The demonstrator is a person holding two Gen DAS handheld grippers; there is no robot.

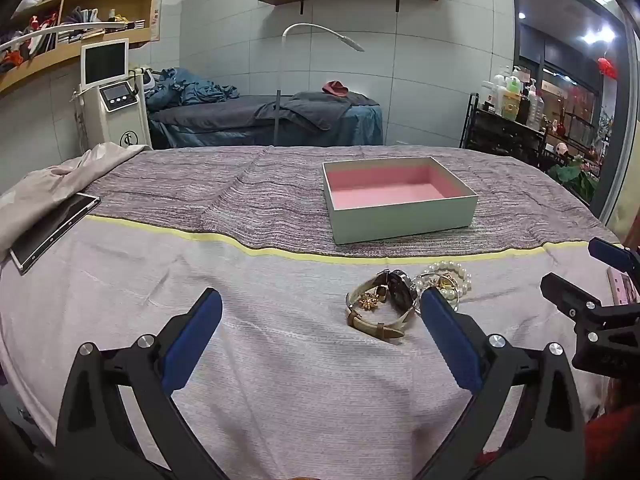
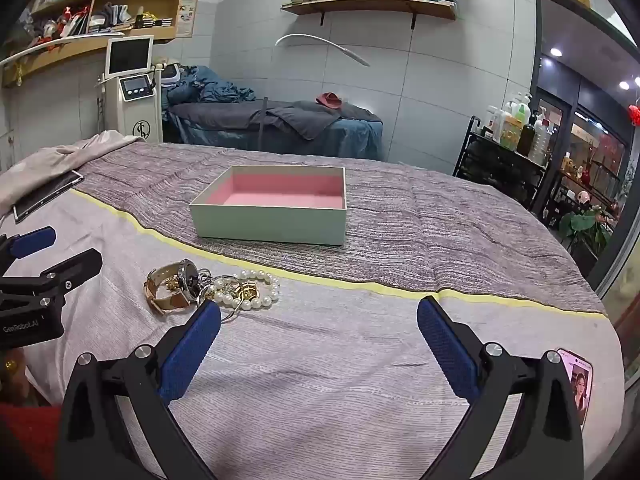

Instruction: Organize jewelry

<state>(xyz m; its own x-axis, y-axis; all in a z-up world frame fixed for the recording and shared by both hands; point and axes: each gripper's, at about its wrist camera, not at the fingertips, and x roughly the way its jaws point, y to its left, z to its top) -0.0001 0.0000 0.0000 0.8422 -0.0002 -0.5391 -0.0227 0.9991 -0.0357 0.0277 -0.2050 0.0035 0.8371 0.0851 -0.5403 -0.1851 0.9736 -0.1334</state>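
Note:
A small heap of jewelry lies on the pale bedspread: a wristwatch with a tan strap, a pearl bracelet, and gold pieces. The right wrist view shows the same watch and pearl bracelet. Behind the heap stands an open pale green box with a pink inside and nothing in it, also seen as the box. My left gripper is open, the heap just ahead of its right finger. My right gripper is open over bare cloth, right of the heap.
A tablet lies at the bed's left edge on a crumpled sheet. A phone lies at the near right. A yellow stripe crosses the bedspread between heap and box. Beyond the bed: a treatment couch, a machine, a bottle rack.

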